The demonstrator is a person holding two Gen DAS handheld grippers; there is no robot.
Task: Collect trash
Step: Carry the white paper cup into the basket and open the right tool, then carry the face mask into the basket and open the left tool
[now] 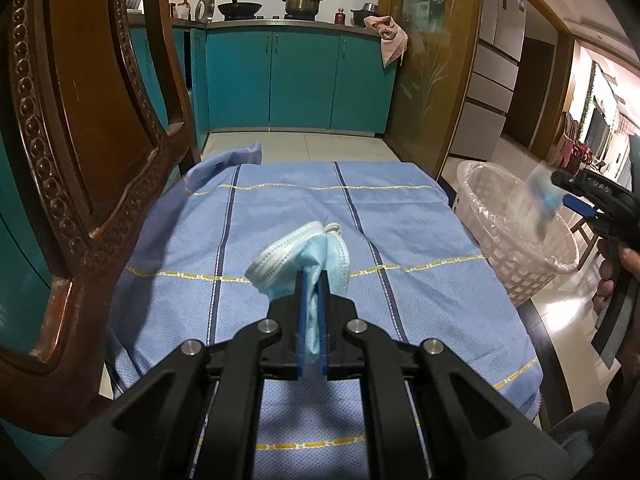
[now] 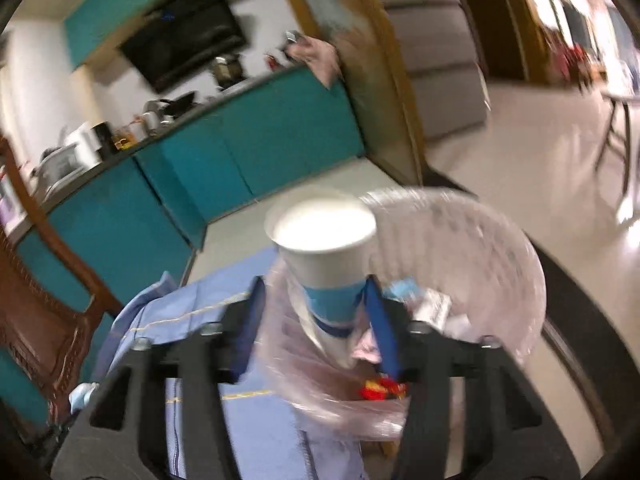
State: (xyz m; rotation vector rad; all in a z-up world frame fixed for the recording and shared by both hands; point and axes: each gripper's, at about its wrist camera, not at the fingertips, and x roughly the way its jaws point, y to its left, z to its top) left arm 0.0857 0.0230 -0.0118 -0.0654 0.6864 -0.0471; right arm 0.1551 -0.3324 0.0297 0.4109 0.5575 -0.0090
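Blue mask (image 1: 298, 258) pinched in the left gripper (image 1: 313, 280) — jaws clamped tight on it, long axis running up and away from the pads, bunched top above the tablecloth (image 1: 280, 208). One mask, one cup (image 2: 324, 256), one basket (image 1: 520, 256). Right gripper (image 2: 316, 300) is over the lined basket beside the table — cup upright, mouth up, sits between its parted jaws. Too blurred to tell if the pads touch it.

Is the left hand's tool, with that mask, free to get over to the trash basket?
Probably yes. The left gripper is shut on the face mask, and only bare tablecloth lies toward the basket. The right gripper, with a paper cup, is over it now, though.
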